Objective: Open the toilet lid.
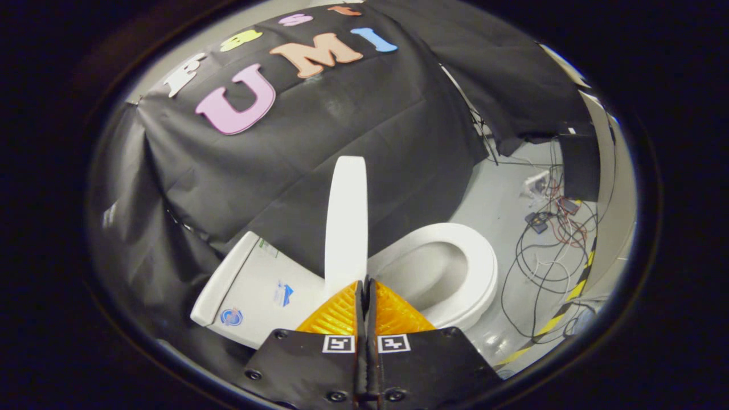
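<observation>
Hand-held gripper (365, 285) is sitting nearest, fingers pressed together with no visible gap, clamping on nothing I can make out; the tips are meeting right at the bottom edge of the toilet lid (346, 219). Can't tell if a sliver of lid edge is caught between them.

Lid is standing upright, edge-on, just ahead of the fingers, between the tank (250, 290) and the seat (455, 267). Task is looking close to done.

Handling guess: lid is looking like stiff, smooth, glossy plastic, light, hinged, likely slippery on a thin rim. Best hold is probably the free edge, or just pushing the flat face back toward the tank.

Bowl (424, 279) inside the seat ring is lying open, shadowed; contents can't be told.

Farther out, floor (495, 193) is carrying loose cables (541, 250) and striped tape (569, 296).
</observation>
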The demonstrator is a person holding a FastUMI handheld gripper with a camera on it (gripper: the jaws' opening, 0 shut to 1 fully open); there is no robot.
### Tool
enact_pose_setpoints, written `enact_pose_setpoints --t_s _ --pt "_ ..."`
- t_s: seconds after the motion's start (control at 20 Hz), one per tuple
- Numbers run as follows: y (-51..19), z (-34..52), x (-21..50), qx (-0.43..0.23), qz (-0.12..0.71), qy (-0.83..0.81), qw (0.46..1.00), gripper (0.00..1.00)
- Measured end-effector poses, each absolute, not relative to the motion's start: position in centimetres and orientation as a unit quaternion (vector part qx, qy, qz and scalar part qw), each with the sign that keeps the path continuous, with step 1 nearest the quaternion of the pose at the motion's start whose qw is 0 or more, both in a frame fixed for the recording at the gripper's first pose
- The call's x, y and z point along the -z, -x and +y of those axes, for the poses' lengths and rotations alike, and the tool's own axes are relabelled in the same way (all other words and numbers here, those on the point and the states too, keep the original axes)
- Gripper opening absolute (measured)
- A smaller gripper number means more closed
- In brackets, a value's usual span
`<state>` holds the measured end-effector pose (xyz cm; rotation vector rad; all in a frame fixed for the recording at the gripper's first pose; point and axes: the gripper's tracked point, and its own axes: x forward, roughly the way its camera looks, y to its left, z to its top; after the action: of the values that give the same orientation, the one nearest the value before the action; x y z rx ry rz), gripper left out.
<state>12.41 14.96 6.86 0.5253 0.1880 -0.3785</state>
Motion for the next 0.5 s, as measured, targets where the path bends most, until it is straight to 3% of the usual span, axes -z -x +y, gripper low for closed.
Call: enact_pose_setpoints --t_s 0.5 --pt "-14.1 20.1 -9.8 0.167 0.100 -0.178 0.965 0.00"
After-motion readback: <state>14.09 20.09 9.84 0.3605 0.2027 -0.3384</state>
